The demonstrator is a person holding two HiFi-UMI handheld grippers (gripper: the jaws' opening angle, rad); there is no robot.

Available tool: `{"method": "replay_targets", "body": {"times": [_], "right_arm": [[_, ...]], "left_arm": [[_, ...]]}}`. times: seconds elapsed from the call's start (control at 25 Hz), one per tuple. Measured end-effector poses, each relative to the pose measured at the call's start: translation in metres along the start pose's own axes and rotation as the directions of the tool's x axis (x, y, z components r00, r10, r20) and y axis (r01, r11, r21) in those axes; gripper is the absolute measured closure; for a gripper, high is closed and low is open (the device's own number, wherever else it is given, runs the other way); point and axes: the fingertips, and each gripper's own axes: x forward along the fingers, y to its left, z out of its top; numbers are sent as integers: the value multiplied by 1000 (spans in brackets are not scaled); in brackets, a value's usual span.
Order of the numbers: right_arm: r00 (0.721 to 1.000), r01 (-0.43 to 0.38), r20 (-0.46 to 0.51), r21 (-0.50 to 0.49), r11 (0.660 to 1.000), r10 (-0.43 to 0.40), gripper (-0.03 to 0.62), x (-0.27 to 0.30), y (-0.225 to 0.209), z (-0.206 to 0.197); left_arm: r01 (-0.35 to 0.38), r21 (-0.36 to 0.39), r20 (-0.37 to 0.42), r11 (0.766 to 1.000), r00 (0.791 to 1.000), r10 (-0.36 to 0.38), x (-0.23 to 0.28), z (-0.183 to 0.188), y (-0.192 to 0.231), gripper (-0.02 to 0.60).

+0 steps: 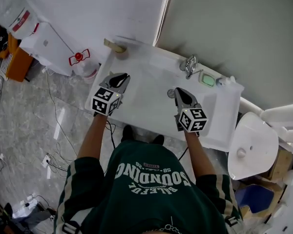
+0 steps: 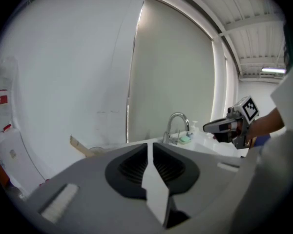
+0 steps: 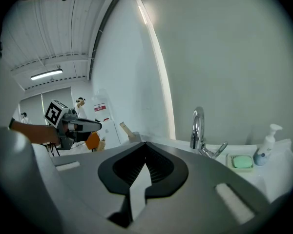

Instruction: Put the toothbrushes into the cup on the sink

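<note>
Presently, both forearms reached over the sink [image 1: 146, 104], left tongs [image 1: 118, 77] parted by a slit, right tongs [image 1: 177, 90] pressed together, both empty; cup [image 1: 120, 50] at the sink's far-left corner; pump bottle [image 3: 267, 139] clear only in right gripper view.

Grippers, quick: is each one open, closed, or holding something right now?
Left gripper: barely open, a narrow slit between the jaws, holding nothing.
Right gripper: closed, jaw tips together, holding nothing.
</note>
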Motion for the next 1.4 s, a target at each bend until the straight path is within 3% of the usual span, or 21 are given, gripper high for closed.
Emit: {"method": "replay_targets", "body": {"times": [0.12, 0.68, 0.84, 1.4], "right_arm": [[999, 25, 21, 7, 1000, -25, 589, -12, -12, 4], [974, 181, 131, 32, 983, -184, 589, -70, -67, 23], [970, 199, 137, 40, 979, -202, 589, -80, -75, 21], [957, 236, 165, 26, 971, -237, 590, -95, -87, 22]], "left_arm": [[43, 10, 13, 999, 999, -43, 16, 12, -24, 529], [195, 10, 73, 981, 978, -195, 76, 46, -108, 531], [222, 28, 96, 975, 970, -224, 84, 54, -122, 531], [274, 29, 62, 961, 959, -276, 102, 44, -143, 531]]}}
